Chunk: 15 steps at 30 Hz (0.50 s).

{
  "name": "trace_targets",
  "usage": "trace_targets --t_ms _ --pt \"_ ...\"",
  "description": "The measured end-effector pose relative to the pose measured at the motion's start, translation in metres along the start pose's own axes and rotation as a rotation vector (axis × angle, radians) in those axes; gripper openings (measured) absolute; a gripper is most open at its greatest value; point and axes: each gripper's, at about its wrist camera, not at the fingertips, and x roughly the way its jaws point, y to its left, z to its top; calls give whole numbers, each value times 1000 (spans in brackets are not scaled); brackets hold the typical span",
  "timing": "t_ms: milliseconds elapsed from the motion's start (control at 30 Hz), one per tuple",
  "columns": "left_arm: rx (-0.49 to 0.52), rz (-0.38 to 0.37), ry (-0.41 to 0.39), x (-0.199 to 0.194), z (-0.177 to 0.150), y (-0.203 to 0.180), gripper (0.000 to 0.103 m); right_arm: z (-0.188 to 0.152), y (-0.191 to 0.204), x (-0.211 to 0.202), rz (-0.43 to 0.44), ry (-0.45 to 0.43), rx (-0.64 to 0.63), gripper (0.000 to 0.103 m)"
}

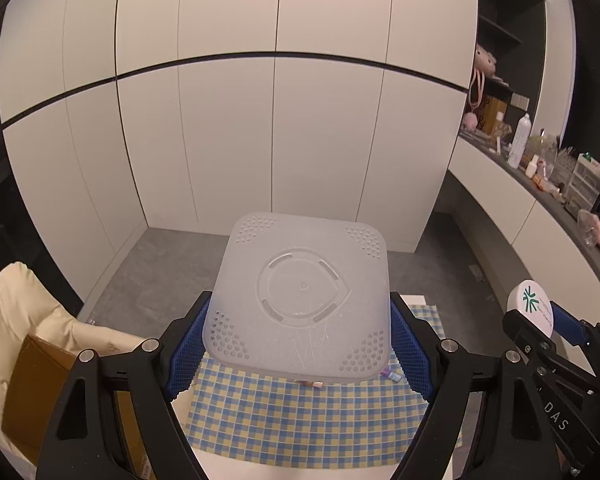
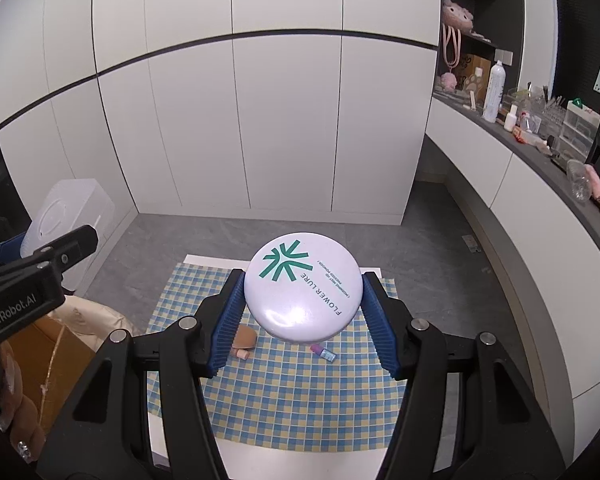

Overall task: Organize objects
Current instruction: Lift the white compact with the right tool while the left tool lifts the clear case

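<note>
The left hand-held gripper (image 1: 298,344) clamps a translucent plastic box (image 1: 300,296) by its 2 side walls, base facing the camera, lifted above the checked cloth (image 1: 300,420), likely so contents can be loaded into it. The right hand-held gripper (image 2: 302,300) grips a round white compact (image 2: 302,290) across its rim, lid up, also above the cloth and well right of the box, seemingly ready to be stowed. On the cloth below the compact lie a tan sponge (image 2: 245,337) and a small tube (image 2: 323,352), still unsorted.
</note>
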Motion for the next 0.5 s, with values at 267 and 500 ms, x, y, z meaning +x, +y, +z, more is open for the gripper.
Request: trace_targets --t_ms 267,500 --pt "12 0 -33 -37 7 -7 83 7 1 -36 16 -25 -5 60" --pt "17 12 -37 -53 4 -5 83 5 7 -54 32 -36 -10 60"
